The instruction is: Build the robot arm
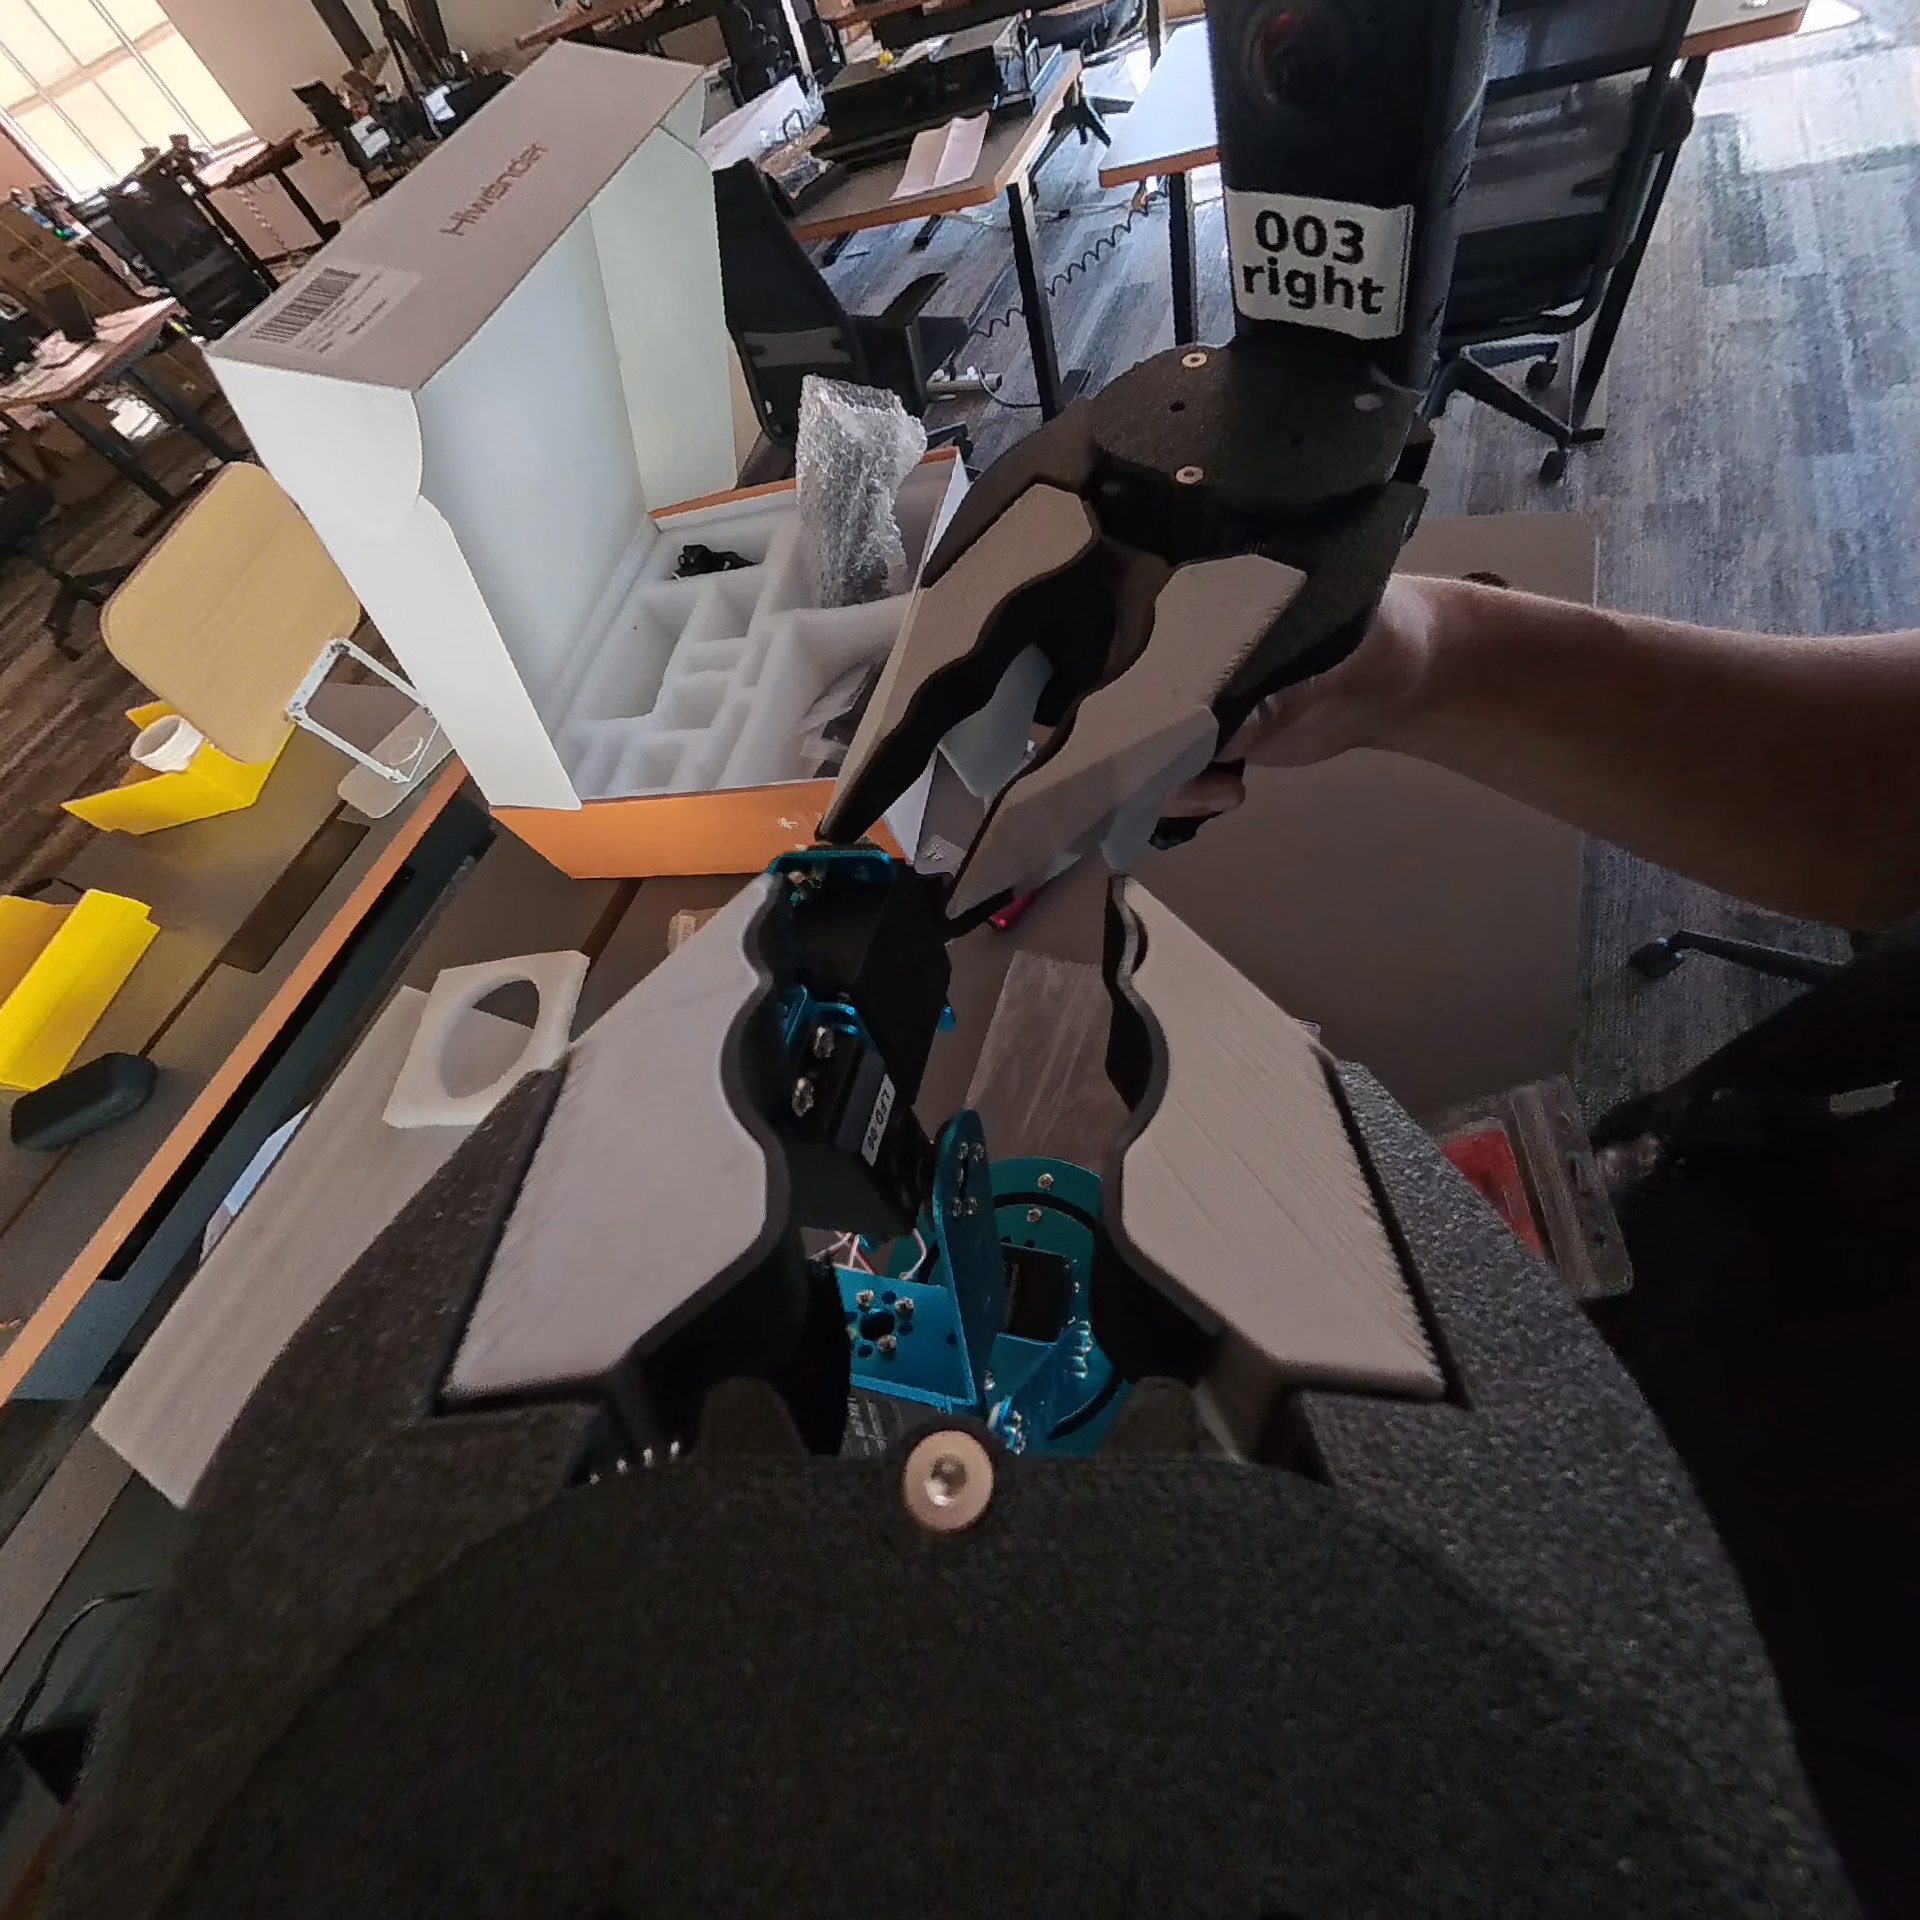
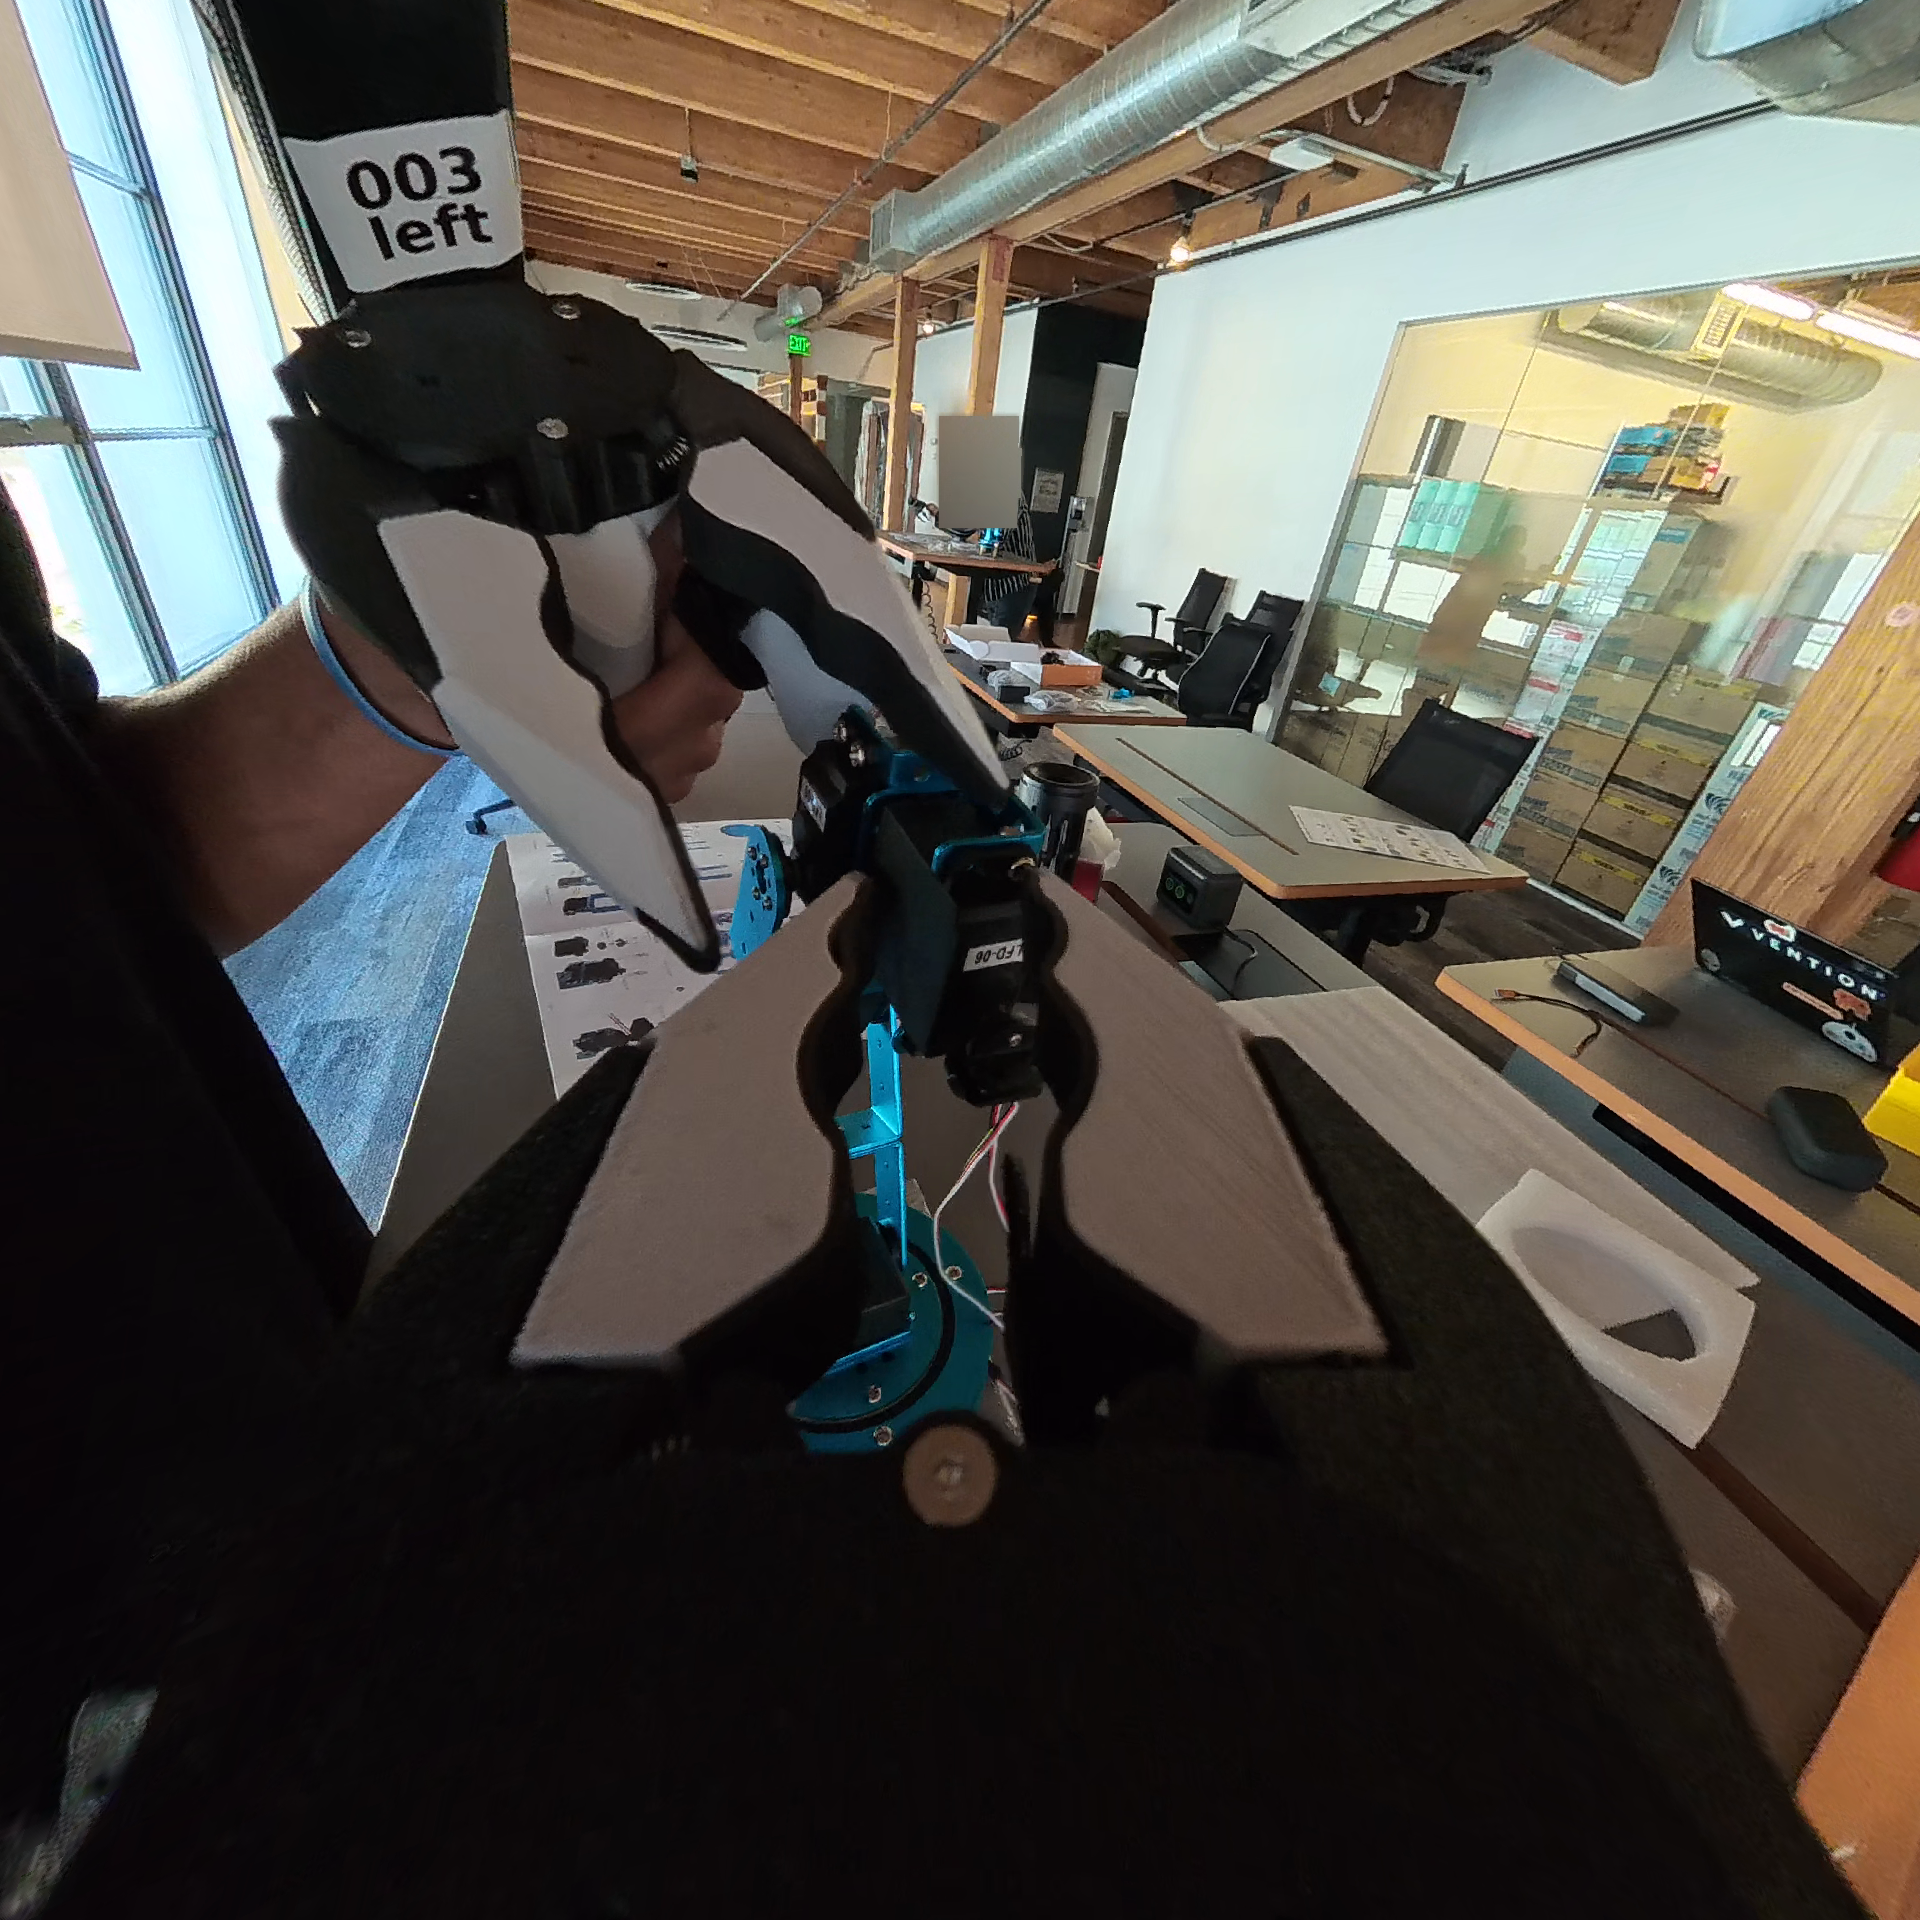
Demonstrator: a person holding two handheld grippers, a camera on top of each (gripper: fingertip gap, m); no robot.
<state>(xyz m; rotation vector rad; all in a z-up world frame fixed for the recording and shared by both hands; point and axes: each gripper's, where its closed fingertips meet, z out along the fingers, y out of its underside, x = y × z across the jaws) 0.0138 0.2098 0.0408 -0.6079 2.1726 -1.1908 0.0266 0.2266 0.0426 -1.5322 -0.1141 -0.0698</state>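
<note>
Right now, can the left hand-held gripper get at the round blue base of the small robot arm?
Probably not directly. The left hand-held gripper is open around the black servo at the arm's top; the blue base sits below, behind brackets and wires.

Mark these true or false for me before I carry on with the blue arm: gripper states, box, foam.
The left gripper is open: true.
The right gripper hangs clear of the blue robot arm: false, its fingers close around the arm's black servo.
The white box is shut: false, its lid stands up over foam compartments.
A white foam piece with a round hole lies near the arm: true.
</note>
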